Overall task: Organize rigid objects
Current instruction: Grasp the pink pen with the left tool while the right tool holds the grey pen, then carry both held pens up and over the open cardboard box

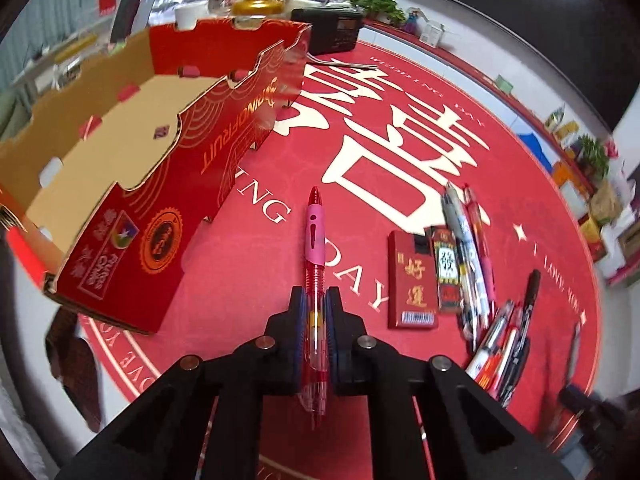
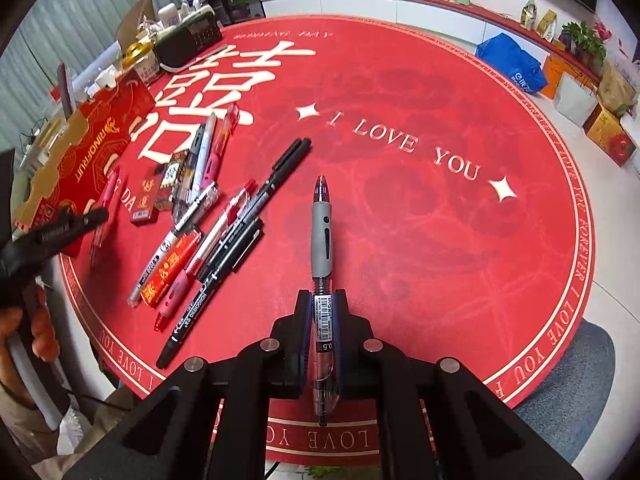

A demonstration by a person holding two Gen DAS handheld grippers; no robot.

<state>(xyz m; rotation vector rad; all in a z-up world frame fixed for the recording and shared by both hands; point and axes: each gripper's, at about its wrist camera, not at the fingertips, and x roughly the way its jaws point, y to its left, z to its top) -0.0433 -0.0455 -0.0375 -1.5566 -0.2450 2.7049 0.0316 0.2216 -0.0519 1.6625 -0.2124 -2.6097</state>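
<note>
Nearest, item one: my left gripper [image 1: 315, 308], black two-finger claw with blue pads, clamped on a clear red plastic pen with a pink rubber grip [image 1: 315, 264]. Its pink end points away from me, its clear barrel runs back between the fingers.

Item two: my right gripper [image 2: 323, 312], same make, closed on a clear plastic pen with a grey rubber grip and dark purple tip [image 2: 322, 240]. A white barcode label sits on the barrel just where the pads press.

Item three: round red tablecloth with white lettering and a large white character [image 2: 400, 200], beneath both claws.

Item four: open red-and-gold cardboard fruit tray with plain brown inside [image 1: 120, 152], standing on the cloth to the left of my left claw, nothing visible in the part of it I can see.

Item five: loose heap of pens and markers [image 2: 208, 248], black, white, red and pink, lying on the cloth between the tray and my right claw, several overlapping.

Item six: flat red rectangular pack with gold characters [image 1: 412, 280], lying just beside a smaller dark patterned pack [image 1: 447, 270].

Item seven: black radio-like box [image 1: 334, 32] at the far edge of the cloth, beyond the tray.
</note>
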